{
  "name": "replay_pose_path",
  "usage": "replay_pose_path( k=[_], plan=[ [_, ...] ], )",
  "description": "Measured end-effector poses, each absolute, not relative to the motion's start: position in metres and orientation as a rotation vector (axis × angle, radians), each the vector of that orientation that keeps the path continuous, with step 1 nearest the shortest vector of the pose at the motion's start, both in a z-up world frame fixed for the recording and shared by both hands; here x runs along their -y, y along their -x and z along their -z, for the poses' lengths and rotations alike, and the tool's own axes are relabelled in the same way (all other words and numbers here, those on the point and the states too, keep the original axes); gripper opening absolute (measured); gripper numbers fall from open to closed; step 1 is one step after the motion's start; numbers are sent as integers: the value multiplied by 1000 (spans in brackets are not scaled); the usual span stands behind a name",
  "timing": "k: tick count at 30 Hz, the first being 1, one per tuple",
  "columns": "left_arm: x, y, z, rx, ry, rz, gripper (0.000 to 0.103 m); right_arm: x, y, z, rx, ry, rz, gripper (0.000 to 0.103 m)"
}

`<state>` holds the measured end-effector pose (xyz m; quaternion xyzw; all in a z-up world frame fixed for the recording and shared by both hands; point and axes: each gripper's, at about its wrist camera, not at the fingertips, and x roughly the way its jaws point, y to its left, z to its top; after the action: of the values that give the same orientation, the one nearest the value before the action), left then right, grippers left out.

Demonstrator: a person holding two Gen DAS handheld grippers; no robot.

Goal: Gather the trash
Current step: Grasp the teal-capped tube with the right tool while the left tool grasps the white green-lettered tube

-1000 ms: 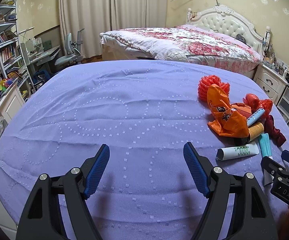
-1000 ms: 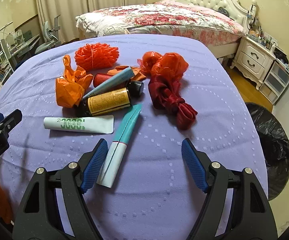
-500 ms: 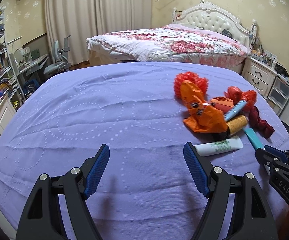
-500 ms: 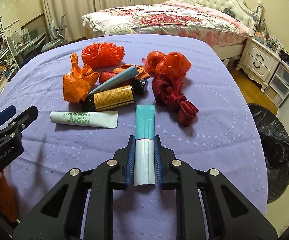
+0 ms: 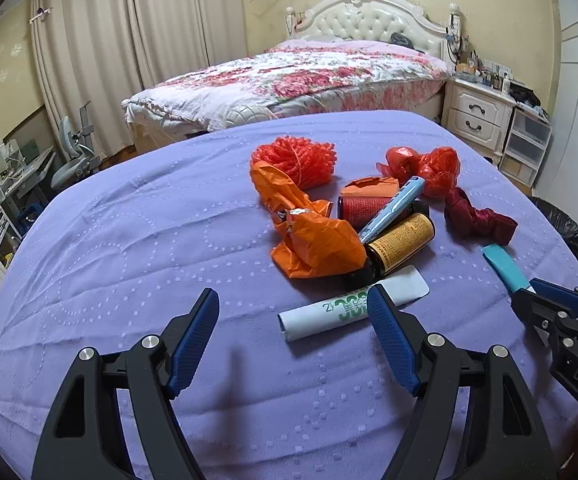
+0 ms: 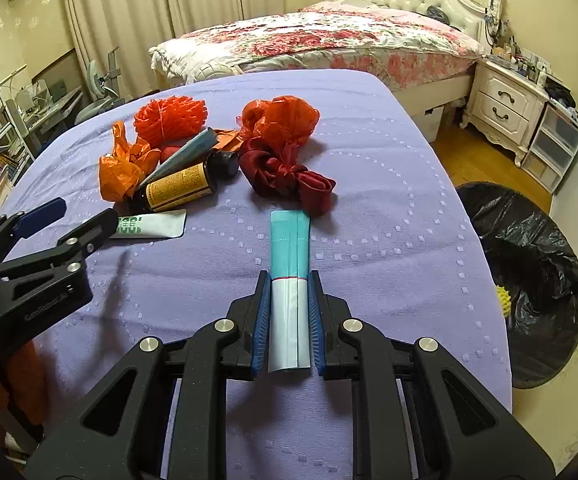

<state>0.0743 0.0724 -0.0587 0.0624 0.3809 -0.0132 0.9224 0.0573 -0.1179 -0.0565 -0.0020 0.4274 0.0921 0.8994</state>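
My right gripper (image 6: 289,280) is shut on a teal and white tube (image 6: 289,252), whose teal end sticks out ahead of the fingers over the purple cloth (image 6: 389,200). That tube (image 5: 505,266) shows at the right of the left wrist view. My left gripper (image 5: 293,300) stands open just above the cloth, its right finger in front of a white tube with green print (image 5: 329,314). Beyond lies a trash pile: an orange bag (image 5: 317,240), a brown bottle (image 5: 401,240), a light blue tube (image 5: 393,208), a red mesh ball (image 5: 293,158) and a dark red ribbon (image 5: 477,218).
A bin lined with a black bag (image 6: 529,256) stands on the floor just off the table's right edge. A bed (image 6: 321,40) and a white nightstand (image 6: 505,104) lie behind the table. Shelves and a desk (image 5: 5,184) fill the left side.
My right gripper closed on the teal and white tube and turned it straight ahead. My left gripper moved toward the pile, bringing the white tube up to its right finger.
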Motion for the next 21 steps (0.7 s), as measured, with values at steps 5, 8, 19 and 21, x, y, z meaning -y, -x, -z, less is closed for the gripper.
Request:
replay_pose_path(
  k=[5,8,19,21],
  plan=[
    [-64,-71,66,-826,-162,68,74,122,-57,57,-880,-12,-202,18],
    [-56,-64,68,-837,-171,117,70,124,-58,57,-879,-24,-210,18],
    [-48,-48,69,-868,-110,175,58,135,-54,57,-876,-45,-210,18],
    [-49,-50,67,-853,-103,144,59,135,-54,57,-876,-44,-210,18]
  ],
)
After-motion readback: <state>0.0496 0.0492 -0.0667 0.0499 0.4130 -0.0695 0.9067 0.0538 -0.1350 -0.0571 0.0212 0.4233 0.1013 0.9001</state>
